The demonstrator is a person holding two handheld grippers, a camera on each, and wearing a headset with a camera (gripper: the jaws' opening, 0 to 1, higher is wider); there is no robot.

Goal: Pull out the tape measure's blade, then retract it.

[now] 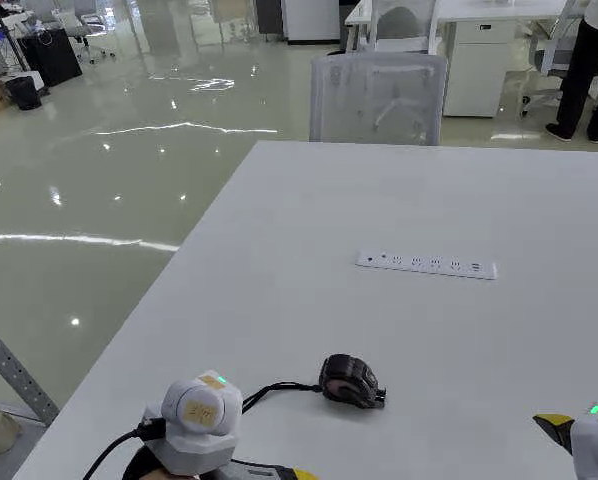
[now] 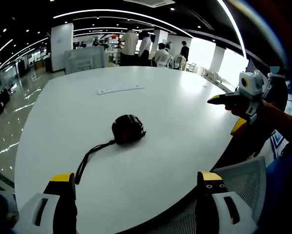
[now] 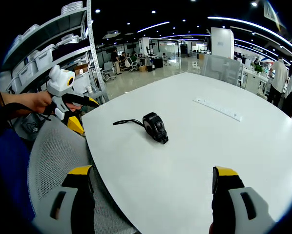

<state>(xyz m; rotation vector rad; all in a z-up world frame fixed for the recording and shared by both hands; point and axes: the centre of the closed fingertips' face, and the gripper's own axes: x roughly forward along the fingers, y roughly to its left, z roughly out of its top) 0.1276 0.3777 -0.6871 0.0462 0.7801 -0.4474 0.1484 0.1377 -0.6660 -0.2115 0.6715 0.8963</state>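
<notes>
The dark tape measure [image 1: 352, 380] lies on the white table [image 1: 429, 200] between your left gripper [image 2: 136, 181] and right gripper [image 3: 153, 174], both open and empty. Its hard case will probably slip, so clamp the flat sides, then hook the blade tip.

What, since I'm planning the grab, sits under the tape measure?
The tape measure rests directly on the bare white table; its black strap trails beside it. Its underside is hidden.

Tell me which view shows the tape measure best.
Right gripper view: the tape measure lies mid-frame, its case side clear. The left gripper view shows it as a dark lump; the head view shows it small, low in frame.
</notes>
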